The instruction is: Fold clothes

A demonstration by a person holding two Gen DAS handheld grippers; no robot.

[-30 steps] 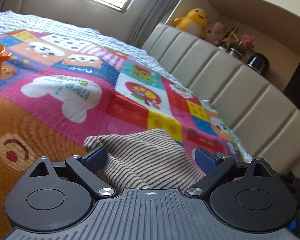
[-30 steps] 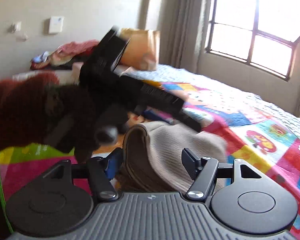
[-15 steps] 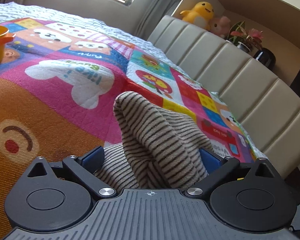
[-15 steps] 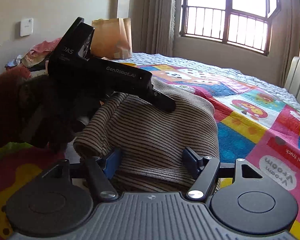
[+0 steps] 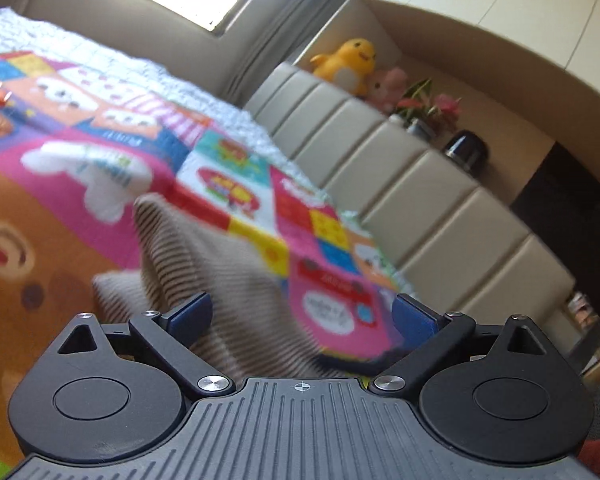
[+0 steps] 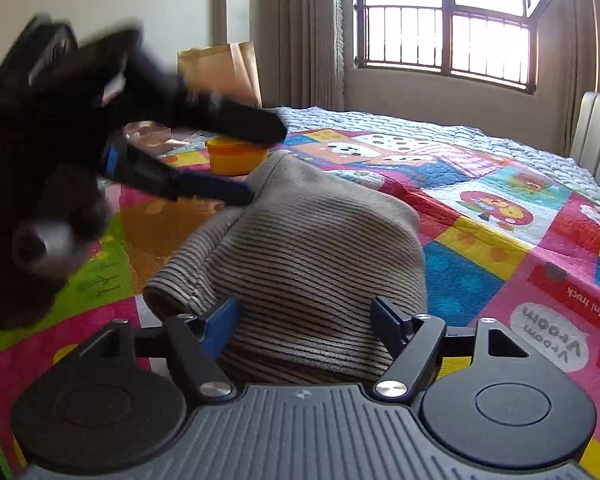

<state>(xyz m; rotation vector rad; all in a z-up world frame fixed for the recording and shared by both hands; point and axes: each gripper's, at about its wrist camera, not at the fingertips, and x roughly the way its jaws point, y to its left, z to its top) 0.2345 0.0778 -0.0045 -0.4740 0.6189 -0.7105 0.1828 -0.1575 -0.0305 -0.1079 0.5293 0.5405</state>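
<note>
Garment: striped brown top (image 6: 300,248) bunched on the bed quilt (image 6: 500,216).
Left hand-held gripper (image 5: 300,316): fingers spread, the top's fold between them and toward the left finger.
Right hand-held gripper (image 6: 304,320): fingers spread, the top lying between them, not pinched.
Behind: yellow bowl (image 6: 236,156).

Sunlit bedroom w/ barred window (image 6: 446,20), grey curtains (image 6: 300,32), beige padded headboard (image 5: 400,184).

Striped garment bunched on the bed

The beige, dark-striped knit garment (image 6: 312,248) lies in a soft, humped heap on the colourful quilt, one fold raised toward the far left, its near edge draping low.
</note>
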